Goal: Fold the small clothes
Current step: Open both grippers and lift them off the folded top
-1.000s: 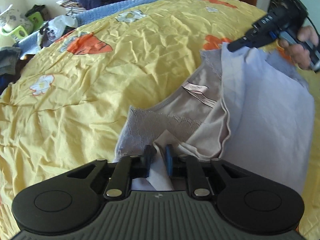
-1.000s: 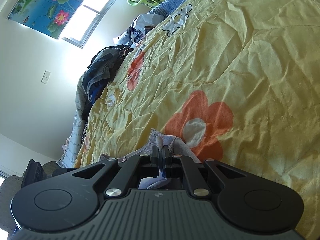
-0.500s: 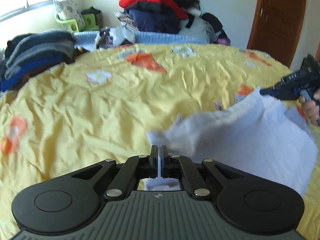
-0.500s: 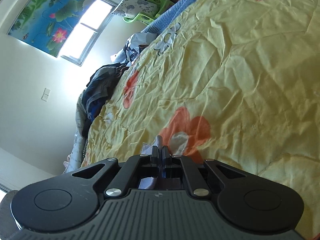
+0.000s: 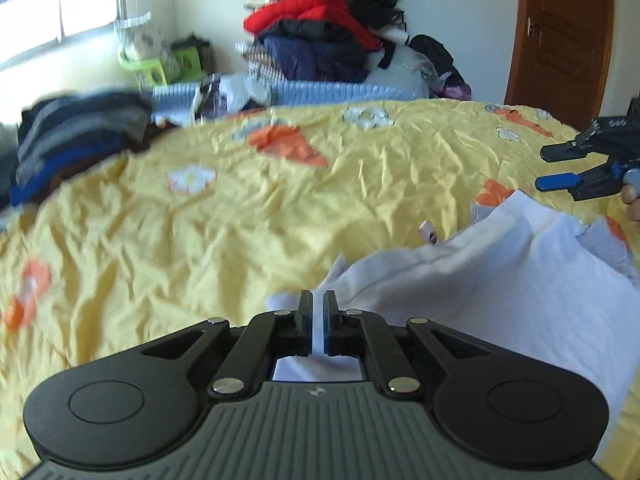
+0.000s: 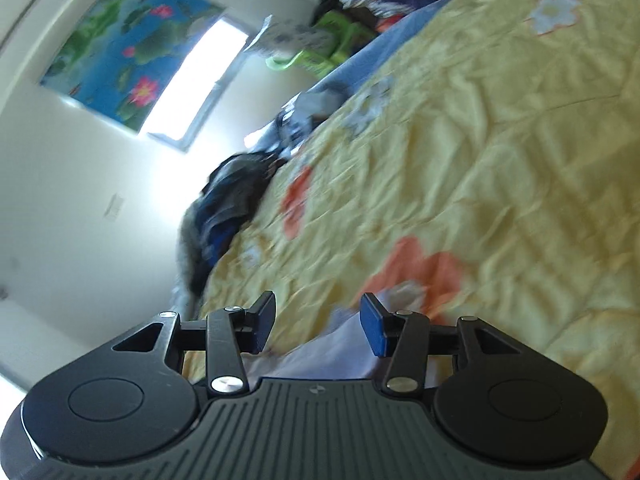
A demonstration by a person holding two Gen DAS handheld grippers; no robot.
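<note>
On the left lies a yellow flowered bedspread point(image 5: 280, 208), with stacked dark clothes point(image 5: 72, 136) at its far edge. At bottom centre, the left gripper point(image 5: 313, 320) has its jaws opening slightly, the pale lavender garment point(image 5: 500, 280) between them. The garment spreads rightward over the bedspread, one half laid over the other. At far right, the right gripper point(image 5: 556, 166) hovers above it, jaws opening and empty. One fold looks made; any further fold and tidying likely remain.

Right tongs point(image 5: 560, 168) cut off by frame edge, folded dark clothes point(image 5: 76, 136) blurred
</note>
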